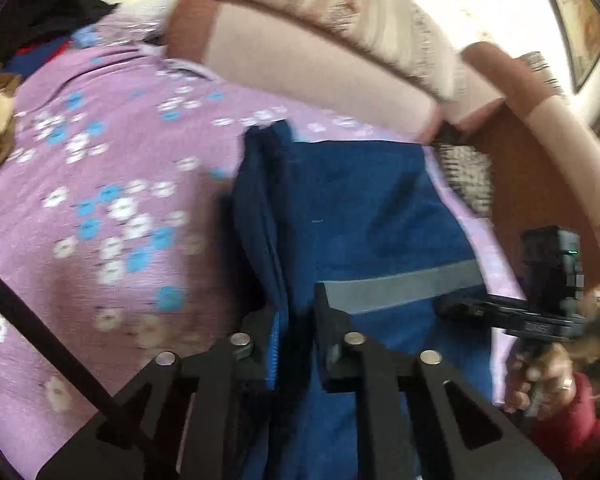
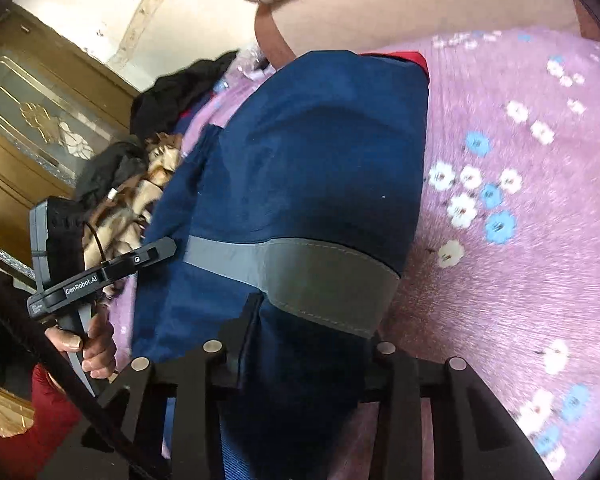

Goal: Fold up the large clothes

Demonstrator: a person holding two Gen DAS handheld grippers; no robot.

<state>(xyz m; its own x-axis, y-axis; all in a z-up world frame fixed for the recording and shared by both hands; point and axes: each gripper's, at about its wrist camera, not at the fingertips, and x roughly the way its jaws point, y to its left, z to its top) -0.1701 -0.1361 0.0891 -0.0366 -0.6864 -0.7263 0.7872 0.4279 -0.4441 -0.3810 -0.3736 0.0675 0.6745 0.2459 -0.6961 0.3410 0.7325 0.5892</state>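
A large dark blue work garment (image 1: 360, 208) with a grey reflective band (image 1: 400, 284) lies folded on a purple flowered sheet (image 1: 100, 200). My left gripper (image 1: 296, 320) is shut on a bunched edge of the blue cloth. My right gripper (image 2: 308, 332) is shut on a thick fold of the same garment (image 2: 300, 160) just below its grey band (image 2: 300, 268). The right gripper also shows in the left wrist view (image 1: 456, 308), at the garment's right edge. The left gripper shows in the right wrist view (image 2: 156, 252), at the garment's left edge.
A beige and brown sofa back (image 1: 320, 64) and armrest (image 1: 540, 152) border the sheet. A pile of dark and patterned clothes (image 2: 140, 160) lies at the sheet's far end. A wooden cabinet (image 2: 40, 120) stands beyond it.
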